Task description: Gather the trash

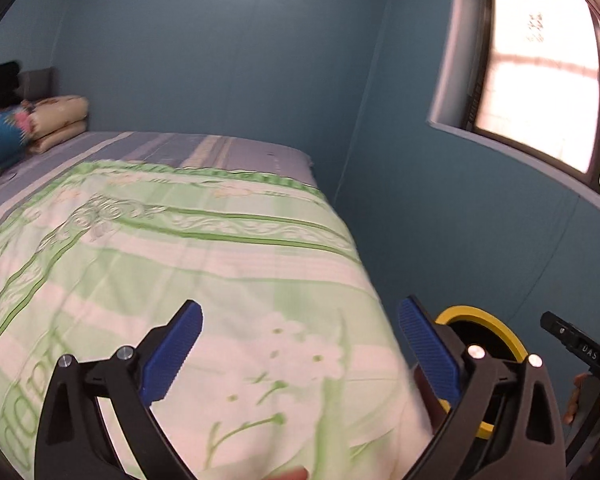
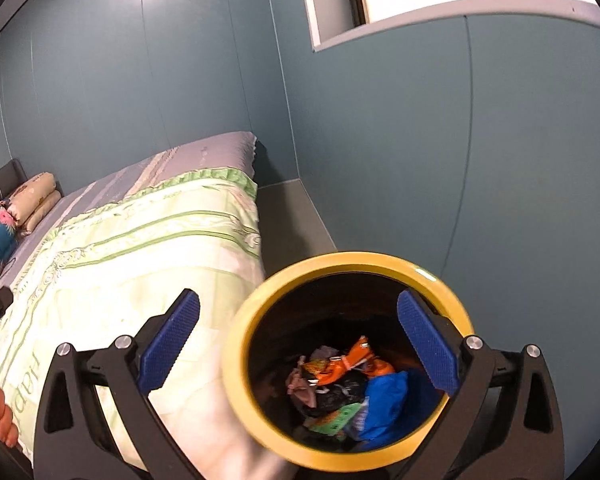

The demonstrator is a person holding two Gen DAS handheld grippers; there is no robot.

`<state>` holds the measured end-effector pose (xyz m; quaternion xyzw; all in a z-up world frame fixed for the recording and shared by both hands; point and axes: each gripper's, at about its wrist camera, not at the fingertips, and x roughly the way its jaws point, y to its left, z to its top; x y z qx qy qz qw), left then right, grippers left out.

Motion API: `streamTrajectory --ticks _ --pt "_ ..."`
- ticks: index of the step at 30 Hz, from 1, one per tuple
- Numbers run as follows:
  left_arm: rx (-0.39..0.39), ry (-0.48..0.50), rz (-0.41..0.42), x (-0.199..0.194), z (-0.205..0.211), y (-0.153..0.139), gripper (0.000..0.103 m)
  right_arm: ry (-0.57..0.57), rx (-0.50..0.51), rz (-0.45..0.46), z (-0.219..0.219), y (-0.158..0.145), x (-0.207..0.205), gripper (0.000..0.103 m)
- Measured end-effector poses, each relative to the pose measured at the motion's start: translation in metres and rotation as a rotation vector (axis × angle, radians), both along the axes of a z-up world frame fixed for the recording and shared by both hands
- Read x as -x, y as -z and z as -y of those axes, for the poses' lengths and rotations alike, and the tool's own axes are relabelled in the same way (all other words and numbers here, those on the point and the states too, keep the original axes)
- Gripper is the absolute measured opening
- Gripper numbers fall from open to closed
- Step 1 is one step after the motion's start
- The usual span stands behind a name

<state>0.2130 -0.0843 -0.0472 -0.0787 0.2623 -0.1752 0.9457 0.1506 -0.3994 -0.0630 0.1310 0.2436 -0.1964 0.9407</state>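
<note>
A black bin with a yellow rim point(image 2: 340, 260) stands on the floor at the foot corner of the bed. Inside lie crumpled wrappers: an orange one point(image 2: 352, 360), a blue one point(image 2: 388, 396), plus green, black and pink pieces. My right gripper point(image 2: 300, 300) hangs open just above the bin's mouth, nothing between its blue pads. My left gripper point(image 1: 300, 308) is open and empty over the green-and-white quilt point(image 1: 180, 260). In the left wrist view the bin's rim point(image 1: 484, 314) shows behind the right finger.
The bed fills the left side, with folded blankets and a floral pillow point(image 1: 56, 116) at its head. Blue walls close in behind and to the right, under a window point(image 1: 540, 80). A narrow strip of floor point(image 2: 292, 220) runs between bed and wall. A person's hand point(image 2: 0, 412) shows at the left edge.
</note>
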Motion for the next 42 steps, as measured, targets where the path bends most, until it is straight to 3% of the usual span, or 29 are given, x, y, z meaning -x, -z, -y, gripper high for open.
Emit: streamTrajectory --ticks 3,8,15,21,31,42 --pt "0.031 -0.064 0.004 0.011 -0.032 -0.003 0.095 -0.036 -0.008 0.018 -0.025 -0.005 0.000 0.095" --pt "-0.010 -0.148 0.053 0.038 -0.064 -0.010 0.095 -0.120 0.071 0.053 -0.079 -0.021 0.008 0.095" --pt "-0.053 -0.189 0.125 0.088 -0.082 -0.032 0.095 -0.191 0.121 0.115 -0.135 -0.039 0.027 0.095" --pt "-0.059 -0.205 0.159 0.121 -0.090 -0.045 0.095 -0.163 0.185 0.190 -0.164 -0.049 0.050 0.095" --pt "-0.048 -0.220 0.152 0.145 -0.096 -0.041 0.095 -0.147 0.203 0.241 -0.178 -0.052 0.066 0.095" --pt "-0.043 -0.194 0.171 0.153 -0.094 -0.041 0.095 -0.159 0.196 0.228 -0.179 -0.048 0.062 0.095"
